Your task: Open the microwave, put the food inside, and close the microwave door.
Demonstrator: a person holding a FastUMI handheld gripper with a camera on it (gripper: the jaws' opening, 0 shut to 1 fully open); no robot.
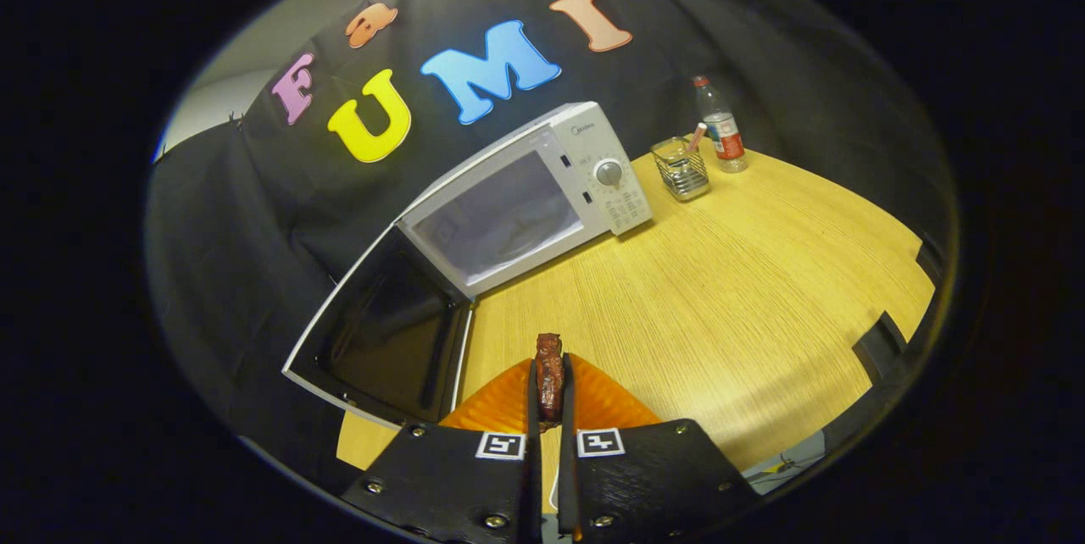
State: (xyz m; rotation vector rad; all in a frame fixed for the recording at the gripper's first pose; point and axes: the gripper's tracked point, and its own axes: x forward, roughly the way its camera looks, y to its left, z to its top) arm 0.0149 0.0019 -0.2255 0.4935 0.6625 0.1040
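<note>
Gripper [549, 391] closed narrow on a dark reddish-brown piece of food [549, 373], both fingers [534, 408] pressing its sides, the top of the piece poking up just past the fingertips. Held above a light wooden table [720, 298], with an orange ribbed plate [500, 404] directly below and behind the fingers, spreading out to either side of them. Beyond the fingers, a white microwave [585, 158] standing on the far side of the table against the black booth wall [237, 213], tilted in the view. Door [386, 336] swung fully open to the left, dark inner window facing up toward the camera, its near corner just beside the plate. Cavity [500, 226] exposed and pale inside, contents not clear. Round dial [609, 173] and control panel on the microwave's right end. Farther right, near the table's back edge, a wire mesh holder [681, 171] with a pinkish stick-like item leaning in it, and just beside that a clear plastic bottle [720, 127] with a red cap, upright. Food well apart from the cavity, not yet inside.
</note>
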